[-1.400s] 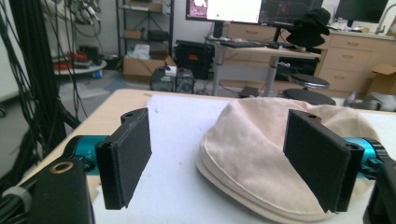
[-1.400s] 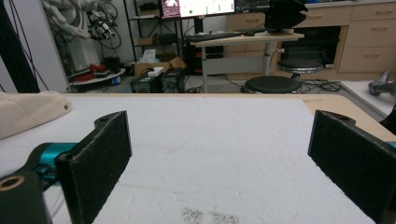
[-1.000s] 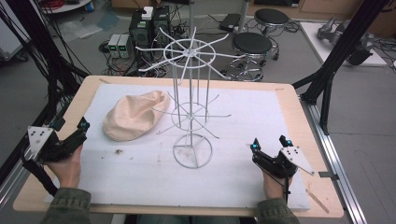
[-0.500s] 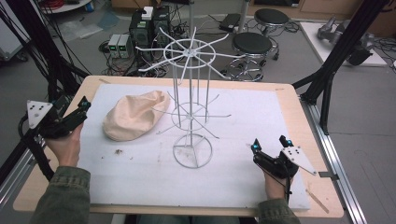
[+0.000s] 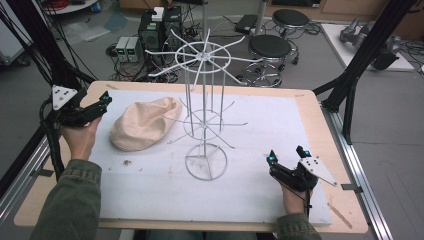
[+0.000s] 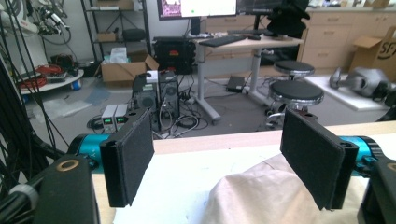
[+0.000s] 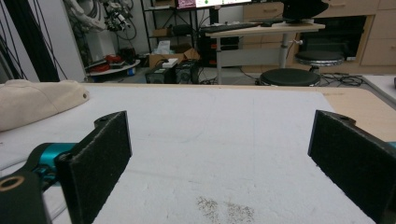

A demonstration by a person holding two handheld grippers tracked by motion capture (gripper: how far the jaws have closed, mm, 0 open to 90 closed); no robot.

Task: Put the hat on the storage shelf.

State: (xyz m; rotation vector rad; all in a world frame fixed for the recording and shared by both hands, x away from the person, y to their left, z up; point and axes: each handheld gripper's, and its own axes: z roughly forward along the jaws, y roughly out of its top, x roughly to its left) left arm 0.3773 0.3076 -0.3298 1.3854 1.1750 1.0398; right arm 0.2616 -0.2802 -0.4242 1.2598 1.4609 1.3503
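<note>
Your table (image 5: 320, 130), covered by a white mat, spans the middle of the high view, and the tall white wire rack (image 5: 204, 107) stands at its centre, its hooked arms fanning out at the top and halfway down. All its hooks are bare.

Left of the rack lies the beige cap (image 5: 144, 123), a soft mound on the mat with its far edge just beside the rack's lower arms. In the left gripper view the cap (image 6: 261, 193) fills the lower middle of the frame, close under the jaws.

Your left claw (image 5: 102, 102) has risen and moved toward the upper left of the high view compared with a second ago, and now hangs above the table's left edge, pointing at the cap. Its jaws are released, spread wide with nothing between them. That lift reads as the start of your approach: you are lining up to take the cap, likely to hang it on a hook.

Your right claw (image 5: 286, 156) has not moved, resting low at the lower right of the high view, well apart from the rack; it is released too, with bare mat between its pads.
</note>
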